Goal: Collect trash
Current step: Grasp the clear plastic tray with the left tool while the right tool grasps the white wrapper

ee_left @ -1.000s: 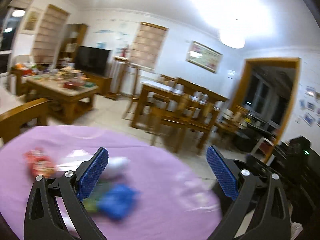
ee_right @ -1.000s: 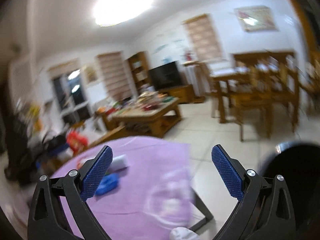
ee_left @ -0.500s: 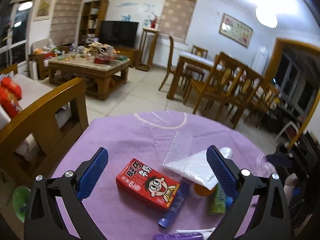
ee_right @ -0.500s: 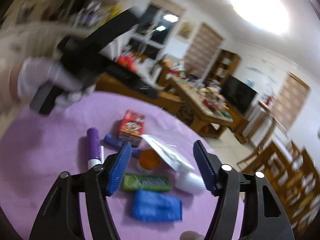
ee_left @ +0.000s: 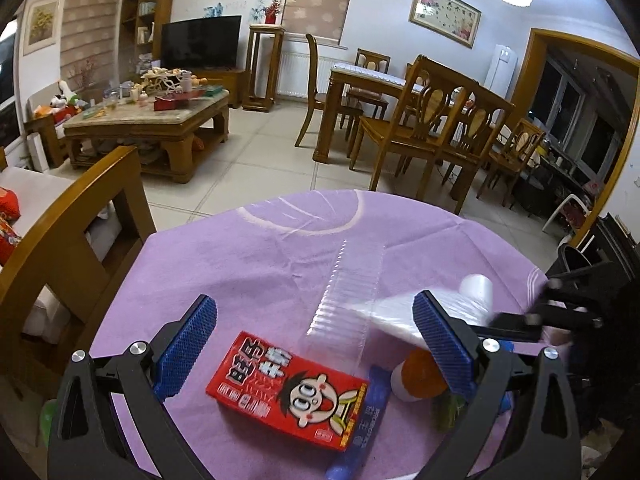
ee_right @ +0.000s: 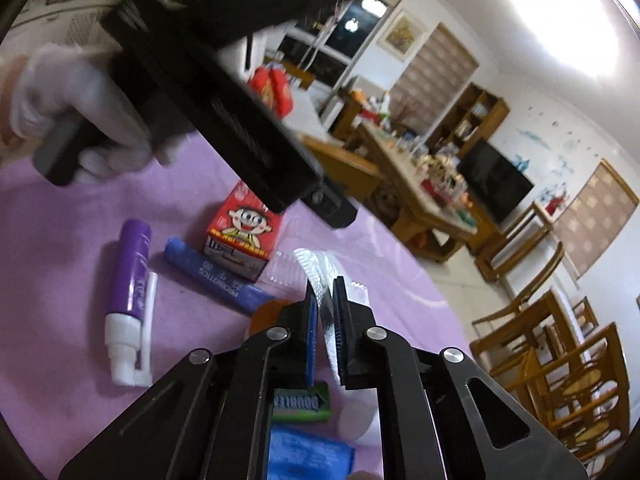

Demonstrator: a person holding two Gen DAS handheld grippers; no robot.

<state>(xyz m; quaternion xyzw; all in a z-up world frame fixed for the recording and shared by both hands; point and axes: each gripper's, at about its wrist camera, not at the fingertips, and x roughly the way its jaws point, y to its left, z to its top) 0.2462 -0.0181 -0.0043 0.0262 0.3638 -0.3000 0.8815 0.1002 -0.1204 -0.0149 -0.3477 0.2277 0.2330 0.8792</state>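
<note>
A round table with a purple cloth (ee_left: 280, 248) holds a pile of trash. My left gripper (ee_left: 316, 340) is open above a red milk carton (ee_left: 286, 388), which also shows in the right wrist view (ee_right: 240, 232). My right gripper (ee_right: 324, 300) is shut on a clear plastic wrapper (ee_right: 320, 272), seen as a pale sheet in the left wrist view (ee_left: 392, 316). Beside the carton lie a blue probiotics tube (ee_right: 212, 272), a purple tube (ee_right: 132, 276), an orange-capped bottle (ee_left: 420, 374), a green gum pack (ee_right: 300, 404) and a blue packet (ee_right: 308, 456).
A clear ribbed plastic tray (ee_left: 352, 292) lies behind the carton. A wooden chair (ee_left: 68, 232) stands at the table's left edge. A coffee table (ee_left: 152, 120) and dining set (ee_left: 420, 112) stand across the tiled floor. A gloved hand (ee_right: 60, 92) holds the left gripper.
My right gripper has closed on the clear wrapper above the pile. My left gripper has come a little lower and nearer over the red carton, still open.
</note>
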